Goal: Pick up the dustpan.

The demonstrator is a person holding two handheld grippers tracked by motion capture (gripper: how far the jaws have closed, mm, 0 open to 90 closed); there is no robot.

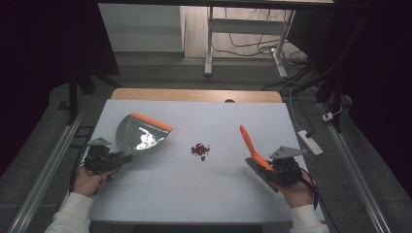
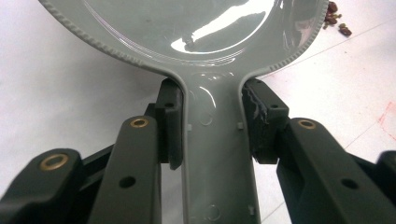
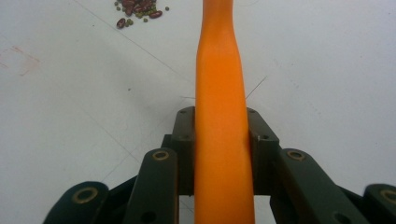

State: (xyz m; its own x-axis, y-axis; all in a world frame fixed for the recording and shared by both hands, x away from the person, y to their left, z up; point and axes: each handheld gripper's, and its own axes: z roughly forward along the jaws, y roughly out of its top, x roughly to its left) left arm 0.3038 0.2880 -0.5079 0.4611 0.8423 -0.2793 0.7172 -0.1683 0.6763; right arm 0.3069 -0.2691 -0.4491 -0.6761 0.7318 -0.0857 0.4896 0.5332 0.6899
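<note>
**Sweeping the spilled beans**

The beans (image 1: 200,150) lie mid-tabletop (image 1: 214,194), between dustpan (image 1: 141,135) and brush (image 1: 255,155). They are light, loose, and likely to roll; sweep gently. Your left gripper (image 1: 119,159) clamps its jaws on the rigid dustpan handle; your right gripper (image 1: 277,170) grips the orange brush handle. Nothing obstructs the path.

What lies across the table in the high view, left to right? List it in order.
Left tongs shut on the dustpan's handle → dustpan → pile of beans → brush, its orange handle clamped in the right tongs.
</note>
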